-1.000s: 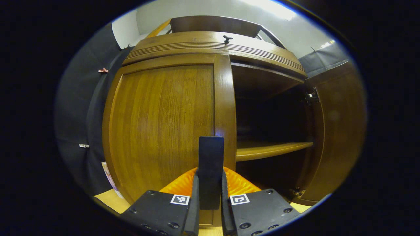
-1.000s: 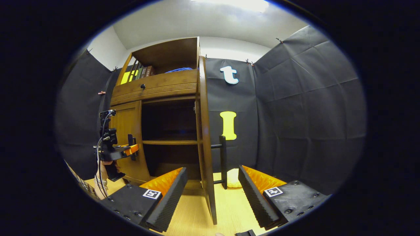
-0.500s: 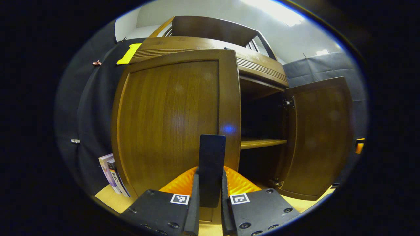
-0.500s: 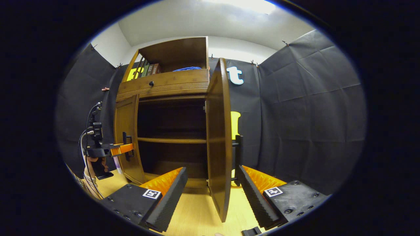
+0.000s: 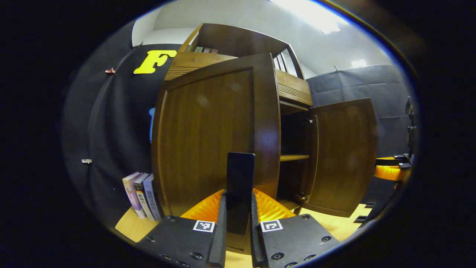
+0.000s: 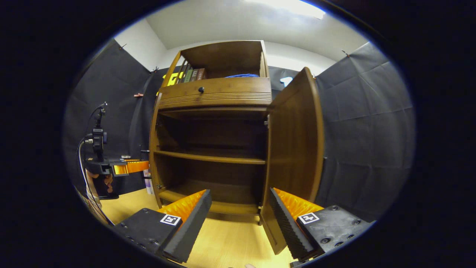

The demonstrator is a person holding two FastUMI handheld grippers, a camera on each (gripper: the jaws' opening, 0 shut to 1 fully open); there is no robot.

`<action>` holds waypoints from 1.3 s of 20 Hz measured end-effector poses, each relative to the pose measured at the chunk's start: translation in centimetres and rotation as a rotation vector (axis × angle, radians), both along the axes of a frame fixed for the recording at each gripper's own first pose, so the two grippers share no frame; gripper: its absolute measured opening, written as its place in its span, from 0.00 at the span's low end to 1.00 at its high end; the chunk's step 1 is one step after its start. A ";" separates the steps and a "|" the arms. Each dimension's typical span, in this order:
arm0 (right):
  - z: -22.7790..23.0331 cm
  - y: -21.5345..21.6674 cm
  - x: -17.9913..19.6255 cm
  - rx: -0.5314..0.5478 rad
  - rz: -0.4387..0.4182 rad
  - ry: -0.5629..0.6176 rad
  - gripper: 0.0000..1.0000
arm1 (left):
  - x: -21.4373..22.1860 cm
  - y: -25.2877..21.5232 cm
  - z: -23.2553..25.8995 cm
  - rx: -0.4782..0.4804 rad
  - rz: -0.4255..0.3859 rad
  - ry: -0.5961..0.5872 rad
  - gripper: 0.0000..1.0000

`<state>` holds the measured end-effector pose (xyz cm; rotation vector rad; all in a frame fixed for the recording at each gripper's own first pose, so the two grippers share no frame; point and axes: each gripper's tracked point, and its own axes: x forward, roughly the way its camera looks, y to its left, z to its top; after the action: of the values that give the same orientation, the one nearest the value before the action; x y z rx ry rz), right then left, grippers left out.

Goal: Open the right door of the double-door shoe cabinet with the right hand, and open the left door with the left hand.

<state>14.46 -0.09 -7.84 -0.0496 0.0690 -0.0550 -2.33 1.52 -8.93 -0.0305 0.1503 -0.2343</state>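
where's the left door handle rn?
In the left gripper view, the left door handle stands bottom centre, clamped in the left gripper, against the left door.

Glossy brown wood on the shoe cabinet [image 6: 219, 96] and both doors, left door [image 5: 208, 137] catching glare. Pale smooth wood floor [image 6: 230, 242]. Matt wrinkled black cloth wall [image 6: 364, 123]. Paper-looking books [image 5: 143, 195].

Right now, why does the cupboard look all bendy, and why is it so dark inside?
Left gripper view: the fisheye lens bulges the left door, and the ceiling light glares white. Right gripper view: the cabinet bows outward too; the light sits overhead, so its shelves lie in shadow.
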 end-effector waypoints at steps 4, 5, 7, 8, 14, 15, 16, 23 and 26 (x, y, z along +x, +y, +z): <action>-0.7 2.7 0.2 0.046 0.113 0.028 0.98 | -2.5 2.8 0.5 0.001 0.053 0.010 0.30; -0.8 3.4 0.3 0.062 0.142 0.030 0.98 | -3.0 3.6 0.6 0.008 0.073 0.012 0.31; -0.8 3.9 0.8 0.082 0.174 0.029 0.98 | -4.1 5.3 0.8 0.025 0.119 0.009 0.30; -1.0 4.1 0.9 0.090 0.182 0.029 0.98 | -4.6 6.2 1.0 0.034 0.144 0.005 0.29; -1.2 5.7 1.5 0.108 0.236 0.032 0.98 | -6.2 10.8 1.3 0.046 0.283 -0.008 0.24; -1.3 5.9 1.8 0.106 0.236 0.033 0.98 | -6.3 11.7 1.4 0.057 0.313 -0.014 0.25; -1.4 6.1 2.0 0.108 0.240 0.033 0.98 | -6.8 12.7 2.0 0.080 0.354 -0.030 0.27; -1.0 7.2 2.8 0.156 0.271 0.019 0.99 | -9.3 13.8 4.4 0.122 0.427 -0.093 0.19; -0.6 6.6 3.0 0.149 0.258 0.002 0.98 | -11.4 11.6 6.4 0.109 0.398 -0.139 0.19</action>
<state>17.46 6.46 -8.40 0.0908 0.0681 0.2079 -13.77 13.08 -2.52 0.0641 0.0162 0.1691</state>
